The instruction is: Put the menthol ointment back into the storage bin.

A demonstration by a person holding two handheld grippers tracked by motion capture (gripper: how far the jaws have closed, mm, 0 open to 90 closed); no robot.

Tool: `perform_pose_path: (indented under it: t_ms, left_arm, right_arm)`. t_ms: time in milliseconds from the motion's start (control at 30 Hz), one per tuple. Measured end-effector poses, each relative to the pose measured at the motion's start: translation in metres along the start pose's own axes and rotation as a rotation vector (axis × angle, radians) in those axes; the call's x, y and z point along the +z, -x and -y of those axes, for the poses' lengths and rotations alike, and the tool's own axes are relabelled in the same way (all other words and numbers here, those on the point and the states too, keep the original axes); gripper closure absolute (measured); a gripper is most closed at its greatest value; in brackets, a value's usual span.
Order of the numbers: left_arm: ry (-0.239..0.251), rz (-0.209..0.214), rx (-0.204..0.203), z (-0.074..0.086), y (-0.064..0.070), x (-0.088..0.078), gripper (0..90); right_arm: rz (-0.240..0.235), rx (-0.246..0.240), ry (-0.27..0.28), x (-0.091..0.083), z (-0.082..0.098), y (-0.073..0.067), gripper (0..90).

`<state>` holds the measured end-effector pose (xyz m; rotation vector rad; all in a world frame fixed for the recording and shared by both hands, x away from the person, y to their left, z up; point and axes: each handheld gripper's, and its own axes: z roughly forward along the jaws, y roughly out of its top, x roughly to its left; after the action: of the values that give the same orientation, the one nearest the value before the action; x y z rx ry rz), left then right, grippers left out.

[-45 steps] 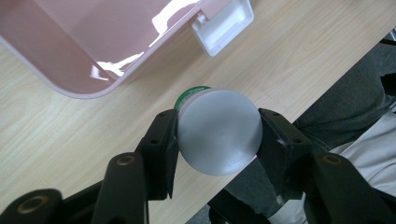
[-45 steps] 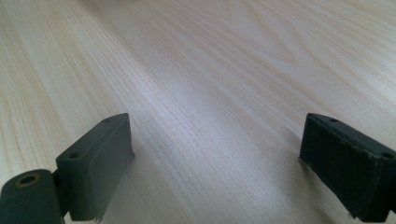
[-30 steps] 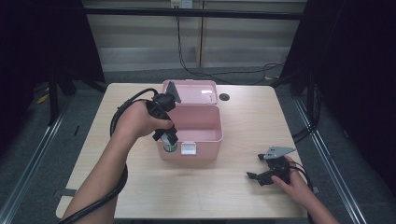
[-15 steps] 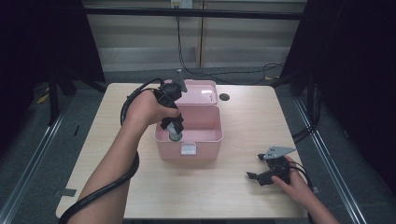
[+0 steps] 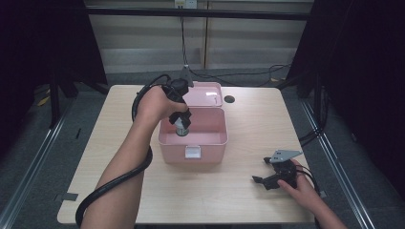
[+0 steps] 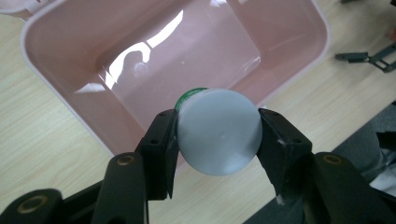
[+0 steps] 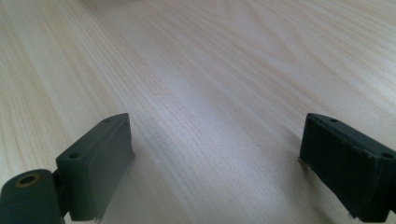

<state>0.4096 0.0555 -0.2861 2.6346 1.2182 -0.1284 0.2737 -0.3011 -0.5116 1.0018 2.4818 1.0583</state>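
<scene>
A pink box (image 5: 193, 151) stands open in the middle of the table, its lid (image 5: 206, 94) folded back. My left gripper (image 5: 182, 122) points down over the box's inside, shut on a small round container (image 5: 181, 129). In the left gripper view the container's pale grey end (image 6: 219, 137) faces the camera with a green edge behind it, both pads of my left gripper (image 6: 218, 122) pressing on its sides, and the empty pink box (image 6: 60, 65) below. My right gripper (image 5: 261, 181) rests on the table at the front right, open, and bare wood lies between the jaws of my right gripper (image 7: 217, 135).
A thick black cable (image 5: 110, 183) trails from the left gripper along the forearm to the table's front left. A dark round hole (image 5: 229, 99) sits in the tabletop behind the box. Rails run along both sides of the table.
My left gripper has carried the container from the box's front left corner back and to the right, over the box's inside. The right gripper has stayed put.
</scene>
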Motion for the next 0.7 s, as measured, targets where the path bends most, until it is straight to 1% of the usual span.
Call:
perform_pose_path:
  t_ms: [167,200,300,333,400,500,700]
  left_arm:
    - [-0.003,-0.011,-0.017,-0.004,-0.005,0.011,50.2]
    - [-0.002,-0.013,-0.027,-0.005,-0.006,0.014,50.2]
    - [-0.004,-0.012,-0.037,-0.007,-0.010,0.021,50.2]
    - [-0.011,-0.014,-0.039,-0.008,-0.011,0.023,50.2]
    - [-0.011,-0.019,-0.048,-0.010,-0.013,0.027,50.2]
    - [-0.014,-0.009,-0.047,-0.012,-0.016,0.034,50.2]
    - [-0.001,-0.028,-0.058,-0.016,-0.020,0.045,50.2]
  right_arm:
    - [-0.001,0.002,0.002,0.000,0.000,0.000,8.9]
    - [0.000,0.002,0.001,0.000,0.000,0.000,8.9]
    - [-0.001,0.002,0.002,0.000,0.000,0.000,8.9]
    - [0.000,0.002,0.002,0.000,0.000,0.000,8.9]
    - [-0.001,0.002,0.002,0.000,0.000,0.000,8.9]
    - [-0.001,0.002,0.002,0.000,0.000,0.000,8.9]
    - [-0.001,0.002,0.001,0.000,0.000,0.000,8.8]
